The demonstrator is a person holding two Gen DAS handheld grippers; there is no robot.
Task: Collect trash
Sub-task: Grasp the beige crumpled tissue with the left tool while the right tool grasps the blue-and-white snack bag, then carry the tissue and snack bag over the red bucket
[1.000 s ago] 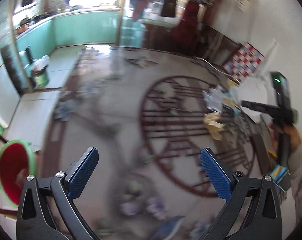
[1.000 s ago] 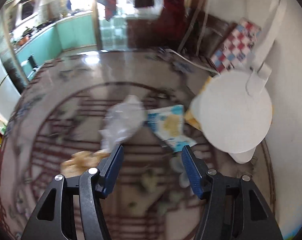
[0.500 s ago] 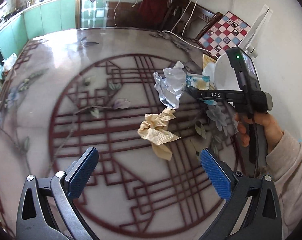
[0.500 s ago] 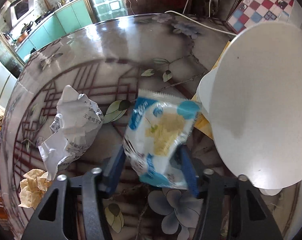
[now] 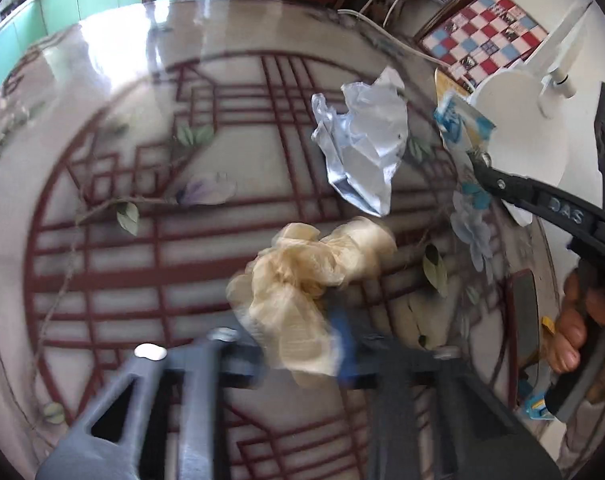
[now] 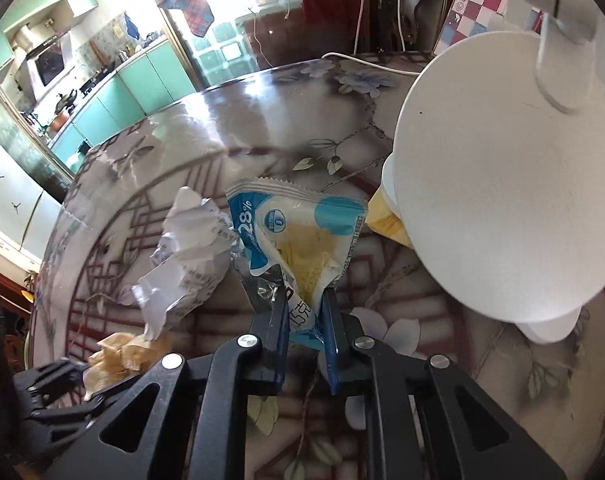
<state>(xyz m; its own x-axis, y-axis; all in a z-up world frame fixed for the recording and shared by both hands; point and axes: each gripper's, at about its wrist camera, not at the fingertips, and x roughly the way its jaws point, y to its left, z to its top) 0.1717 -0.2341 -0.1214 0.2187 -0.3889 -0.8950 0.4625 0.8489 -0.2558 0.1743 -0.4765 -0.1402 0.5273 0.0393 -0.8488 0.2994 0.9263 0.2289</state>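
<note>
While both grippers point steeply down at the round patterned table (image 5: 102,208), each has a piece of trash between its pads. The left gripper (image 5: 302,344), blurred in its own view, has its jaws drawn together on a crumpled beige tissue (image 5: 302,276), which bulges up and forward from between the blue pads. The right gripper (image 6: 304,312) is closing its jaws on a blue-and-white snack wrapper (image 6: 298,232); the pads press the wrapper's lower end, and the rest stands up above them, creased, with yellow print in the middle.

Between the two, a crumpled white-and-silver wrapper (image 5: 362,140) lies loose on the tabletop, just beyond the tissue and just beside the snack wrapper. A white lamp with a round base (image 6: 502,184) stands at the table's far right edge, near the snack wrapper, and a yellow packet (image 6: 386,220) shows under its rim. A red-and-white chequered board (image 5: 482,32) leans beyond the table by the wall. At the right edge of the left view, a hand (image 5: 574,320) grips the right gripper's handle.
</note>
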